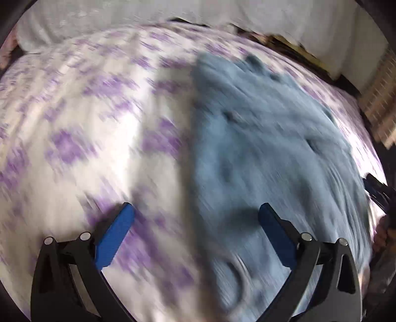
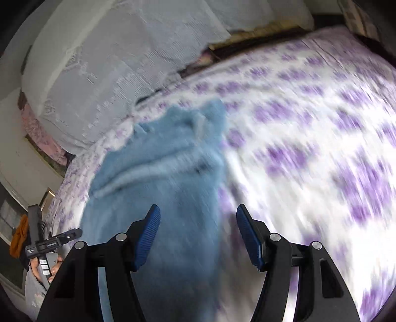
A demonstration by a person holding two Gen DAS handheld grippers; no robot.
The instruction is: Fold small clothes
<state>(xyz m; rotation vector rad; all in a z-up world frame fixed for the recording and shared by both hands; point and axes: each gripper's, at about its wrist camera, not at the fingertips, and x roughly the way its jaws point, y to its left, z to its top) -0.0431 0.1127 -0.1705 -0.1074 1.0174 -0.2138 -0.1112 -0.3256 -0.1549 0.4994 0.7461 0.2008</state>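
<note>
Blue-padded fingers (image 1: 116,237) of the left gripper (image 1: 196,213) fill the bottom of its own view, spread wide with nothing pinched between them. One finger hangs over the purple-and-white bedspread (image 1: 74,119), the other over the blue garment (image 1: 259,138), and the garment's near left edge runs up between the two. Both pictures are smeared with blur, so fine detail in the cloth is hard to read.

That blue garment is the landmark. It is a soft, fuzzy piece lying on the bedspread, rumpled, with a few dark dimples across its surface. To its left the bedspread stretches away bare. Beyond its far end sits a pale, lacy pillow (image 1: 123,12) against the head of the bed.

From the right wrist, the right gripper (image 2: 198,218) also stands spread, its ribbed blue pads clear of the cloth and gripping nothing. The garment (image 2: 158,173) runs up from under the gap between the fingers, its right edge roughly midway between them. A fold or ridge crosses it partway up. Past its far end is the same pale pillow (image 2: 111,62). To the garment's right the bedspread (image 2: 321,136) is brightly lit. To its left, at the frame's edge, a person's hand (image 2: 53,268) holds the black handle of the other gripper.
</note>
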